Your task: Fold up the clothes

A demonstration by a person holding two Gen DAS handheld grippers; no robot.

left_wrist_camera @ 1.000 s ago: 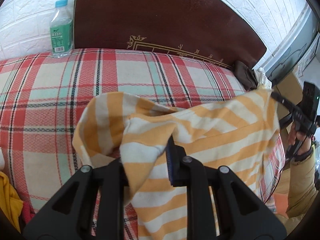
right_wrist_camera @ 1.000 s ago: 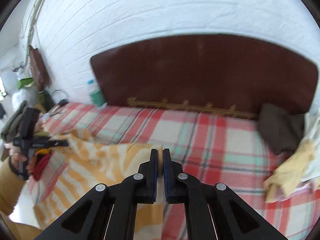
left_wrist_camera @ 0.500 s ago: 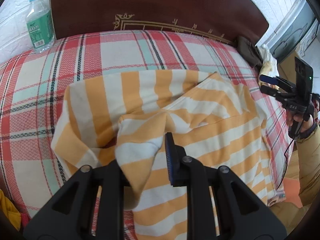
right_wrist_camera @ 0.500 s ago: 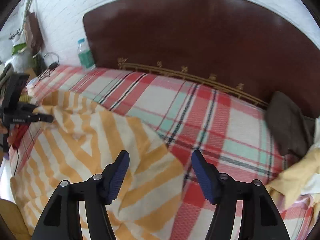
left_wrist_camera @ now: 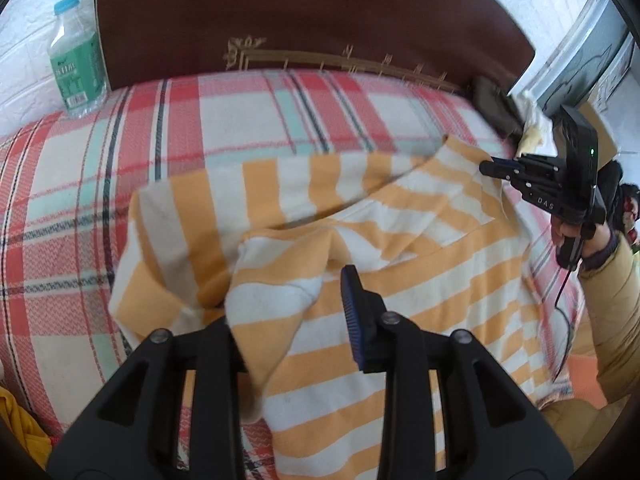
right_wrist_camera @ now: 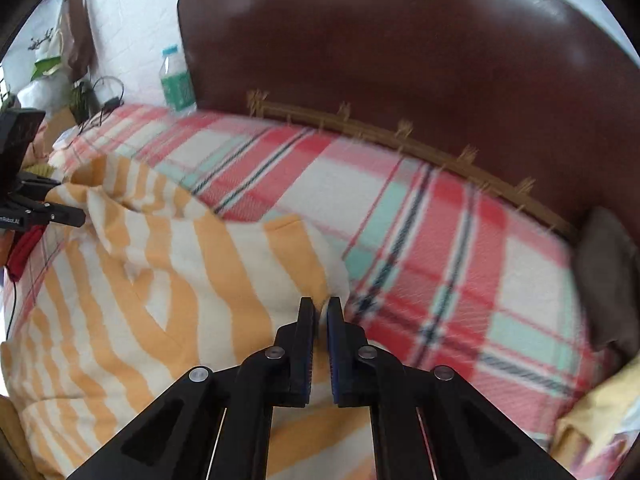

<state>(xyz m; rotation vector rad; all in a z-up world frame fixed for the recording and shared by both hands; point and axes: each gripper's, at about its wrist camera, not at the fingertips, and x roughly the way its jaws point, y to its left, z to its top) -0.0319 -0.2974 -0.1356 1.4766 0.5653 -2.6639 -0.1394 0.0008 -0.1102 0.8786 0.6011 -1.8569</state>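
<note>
Since the earlier frames the orange-striped garment had been lowered onto the plaid bed. The left tool, just opening, had cloth draped between; the right tool was clenched at its edge, grip uncertain.

A plaid blanket covers the bed beyond the claw. 1 water bottle stands far left against the dark headboard. A brown cushion lies far right.
</note>
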